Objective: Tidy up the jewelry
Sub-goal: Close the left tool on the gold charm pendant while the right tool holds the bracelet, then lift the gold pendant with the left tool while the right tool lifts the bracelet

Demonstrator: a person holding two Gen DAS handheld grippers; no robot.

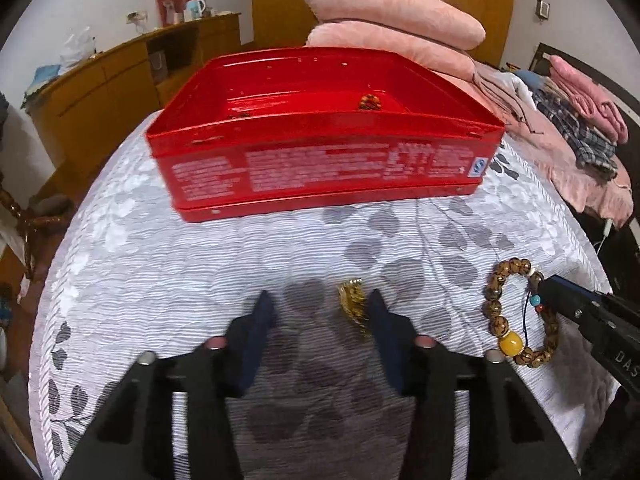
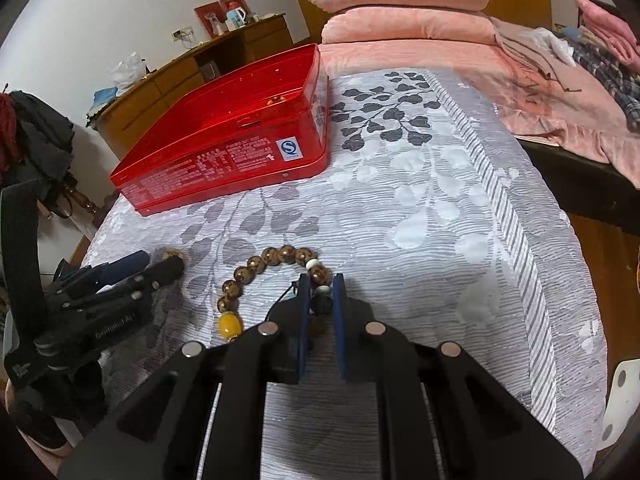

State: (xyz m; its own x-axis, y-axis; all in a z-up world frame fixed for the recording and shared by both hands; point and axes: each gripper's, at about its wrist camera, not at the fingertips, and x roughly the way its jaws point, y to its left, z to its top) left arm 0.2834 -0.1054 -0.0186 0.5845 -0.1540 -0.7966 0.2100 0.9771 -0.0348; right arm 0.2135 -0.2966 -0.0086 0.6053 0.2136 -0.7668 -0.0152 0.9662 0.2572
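Left wrist view showed the left gripper (image 1: 318, 304) angled down over a bed (image 1: 200, 248) covered in a grey leaf-patterned spread. Its blue fingers (image 1: 260, 320) stood part-way open, and a small gold ornament (image 1: 354, 304) lay on the spread between them, against the inner face of the finger on the right of the picture; the other finger stood clear of it, so nothing was gripped. A brown beaded bracelet (image 1: 520, 312) with one large yellow bead lay on the bed just to the right of that gripper. Beyond it, an open red tin (image 1: 320, 168) sat on the bed, with a small beaded piece (image 1: 370, 102) visible inside near its far wall.

Right wrist view showed the right gripper (image 2: 321, 292) with its fingers (image 2: 303, 312) drawn nearly together on the bracelet (image 2: 256, 272), pinching the strand near a white bead while the rest of the loop lay on the spread. The left gripper (image 2: 156, 268) appeared at the left edge, near the bracelet's yellow bead. The red tin (image 2: 224, 160) lay further up the bed, well apart from both grippers. Pink pillows (image 2: 400, 0) were stacked at the head of the bed.
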